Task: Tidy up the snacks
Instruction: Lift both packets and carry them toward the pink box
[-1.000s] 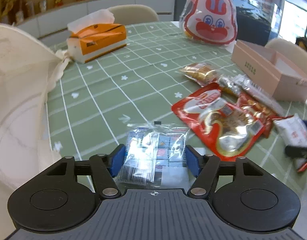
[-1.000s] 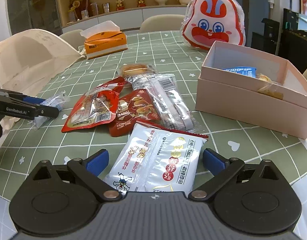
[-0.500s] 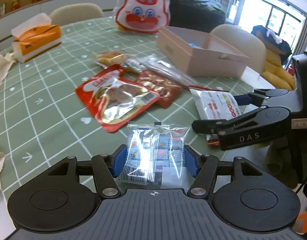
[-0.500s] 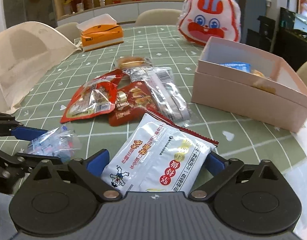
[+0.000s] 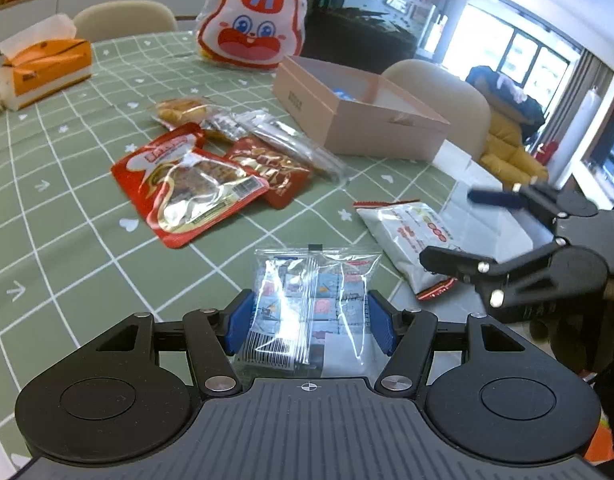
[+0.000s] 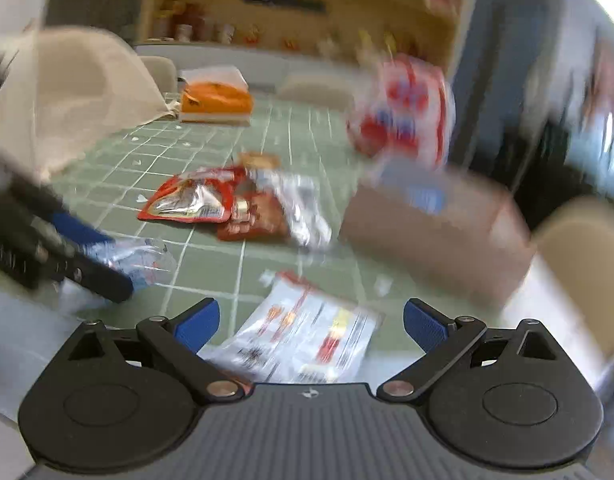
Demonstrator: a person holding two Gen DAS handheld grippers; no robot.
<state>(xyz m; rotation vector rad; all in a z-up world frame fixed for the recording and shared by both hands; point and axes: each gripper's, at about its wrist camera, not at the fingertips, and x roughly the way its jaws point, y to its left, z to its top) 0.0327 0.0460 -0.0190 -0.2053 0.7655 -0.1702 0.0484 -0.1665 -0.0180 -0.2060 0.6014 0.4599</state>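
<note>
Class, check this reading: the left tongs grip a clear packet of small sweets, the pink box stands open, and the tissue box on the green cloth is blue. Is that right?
One detail is wrong: the tissue box is orange, not blue, as the left wrist view shows. The left tongs do grip the clear packet, and the pink box stands open.

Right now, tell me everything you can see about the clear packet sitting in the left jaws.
The clear packet is a glossy, see-through plastic pouch with crimped top and bottom seams. Inside are small square pieces with cartoon prints, and a barcode sits at its near left corner. It lies lengthwise between the blue pads of the left gripper, which press its two sides, so it looks gripped. Its far end reaches out over the green checked tablecloth. Nothing else appears to touch it; the white snack bag lies apart, to its right.
</note>
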